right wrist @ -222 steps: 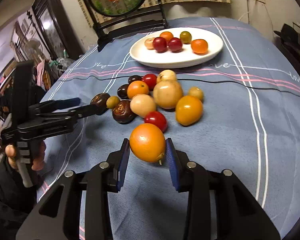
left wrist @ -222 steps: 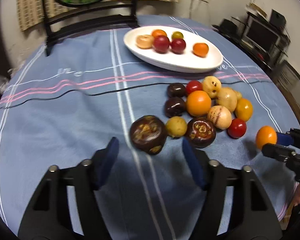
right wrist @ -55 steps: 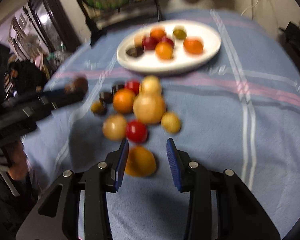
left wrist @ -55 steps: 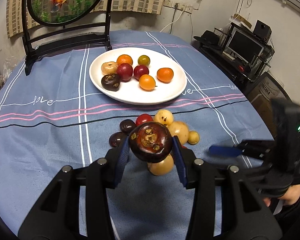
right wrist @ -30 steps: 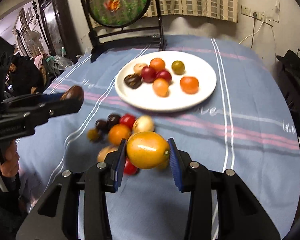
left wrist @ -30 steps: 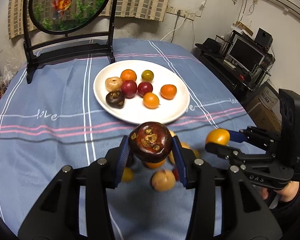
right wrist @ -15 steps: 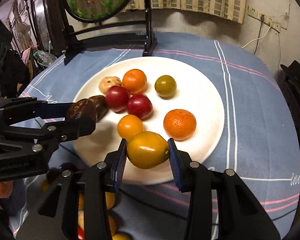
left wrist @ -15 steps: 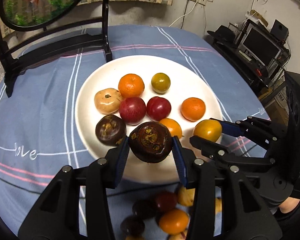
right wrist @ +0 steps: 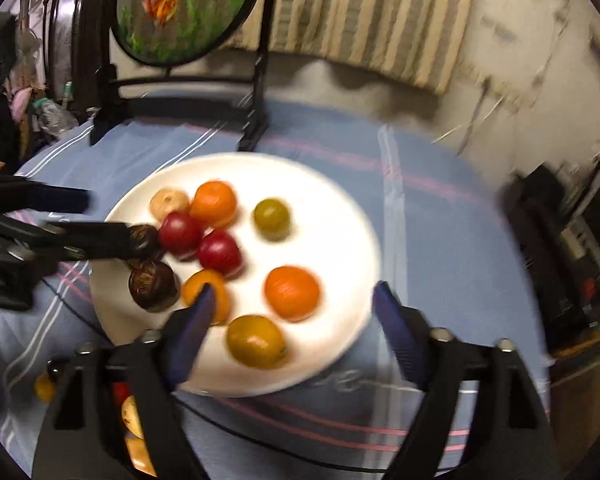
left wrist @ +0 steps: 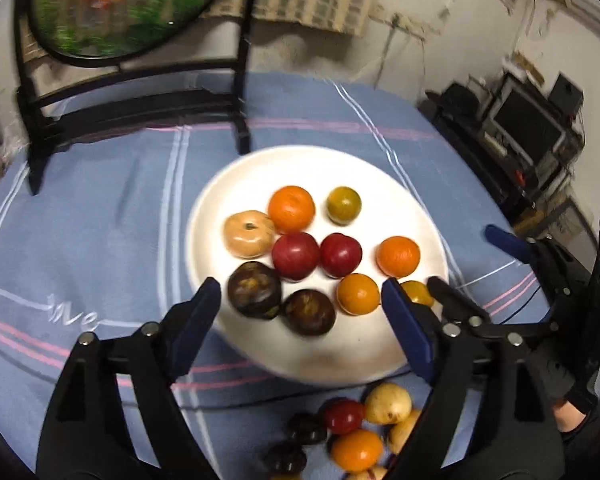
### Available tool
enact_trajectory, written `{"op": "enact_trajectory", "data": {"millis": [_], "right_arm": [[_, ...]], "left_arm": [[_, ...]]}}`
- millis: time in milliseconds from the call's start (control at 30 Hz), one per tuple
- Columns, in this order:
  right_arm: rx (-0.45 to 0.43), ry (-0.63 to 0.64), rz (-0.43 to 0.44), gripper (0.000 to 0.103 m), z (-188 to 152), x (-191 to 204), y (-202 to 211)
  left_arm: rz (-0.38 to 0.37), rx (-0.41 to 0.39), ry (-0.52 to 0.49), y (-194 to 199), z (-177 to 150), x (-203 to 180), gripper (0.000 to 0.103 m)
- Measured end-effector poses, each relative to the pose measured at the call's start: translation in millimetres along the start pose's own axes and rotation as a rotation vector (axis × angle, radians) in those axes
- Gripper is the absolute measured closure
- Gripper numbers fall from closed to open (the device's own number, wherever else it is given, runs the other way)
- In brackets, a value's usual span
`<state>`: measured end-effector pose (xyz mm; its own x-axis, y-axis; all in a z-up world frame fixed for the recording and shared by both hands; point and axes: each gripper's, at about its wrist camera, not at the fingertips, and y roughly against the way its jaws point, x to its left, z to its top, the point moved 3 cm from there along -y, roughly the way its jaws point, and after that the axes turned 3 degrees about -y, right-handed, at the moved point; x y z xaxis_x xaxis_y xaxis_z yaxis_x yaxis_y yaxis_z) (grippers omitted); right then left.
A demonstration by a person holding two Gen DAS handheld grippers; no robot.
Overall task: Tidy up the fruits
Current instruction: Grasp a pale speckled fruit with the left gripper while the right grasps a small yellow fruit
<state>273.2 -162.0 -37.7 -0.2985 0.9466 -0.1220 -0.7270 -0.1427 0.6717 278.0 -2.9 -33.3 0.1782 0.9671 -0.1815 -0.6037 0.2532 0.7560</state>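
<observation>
- The left gripper (left wrist: 302, 312) is held over the white plate (left wrist: 380, 184); its jaws have just been opening and stand wide, nothing gripped; the dark fruit (left wrist: 309, 312) lies on the plate at 6 o'clock.
- The right gripper (right wrist: 294, 312) has likewise just been opening; the yellow-orange fruit (right wrist: 255, 341) rests free on the plate near 5 o'clock.

white plate (left wrist: 400, 196): 1 | dark purple fruits (left wrist: 254, 289) on plate: 2 | red fruits (left wrist: 295, 255) on plate: 2 | orange fruits (left wrist: 291, 208) on plate: 3 | green-yellow fruit (left wrist: 343, 205), far right: 1 | tan fruit (left wrist: 249, 234), far left: 1 | yellow-orange fruit (right wrist: 255, 341), near edge: 1
</observation>
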Motion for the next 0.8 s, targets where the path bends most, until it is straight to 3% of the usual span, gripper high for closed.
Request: {"op": "enact_trajectory", "data": {"millis": [100,233,400,533,667,800], "right_arm": [[-0.010,0.004,0.024,0.012,-5.6,-0.3,28.5],[0.039,0.016,0.061,0.012,-40.1,14.8,65.5],[0.066,-0.051,0.103,0.012,-93.8,33.3,102.2],[0.110,-0.122,0.116,0.012,-115.1,36.5,104.4],[0.151,-0.120,0.073,0.012,-119.5,33.4,94.6],[0.191,-0.114,0.087,0.012,-128.4,31.0,78.4]], "left_arm": [[0.038,-0.042,0.005,33.7,-14.6,4.5,0.013],[0.094,-0.061,0.029,66.7,-54.6,8.0,0.009],[0.077,-0.028,0.068,79.3,-121.9,4.3,0.009],[0.110,-0.010,-0.002,79.6,-152.2,-5.7,0.009],[0.076,0.010,-0.001,76.5,-160.5,-7.2,0.009],[0.054,0.003,-0.031,80.9,-165.2,-16.7,0.009]]}}
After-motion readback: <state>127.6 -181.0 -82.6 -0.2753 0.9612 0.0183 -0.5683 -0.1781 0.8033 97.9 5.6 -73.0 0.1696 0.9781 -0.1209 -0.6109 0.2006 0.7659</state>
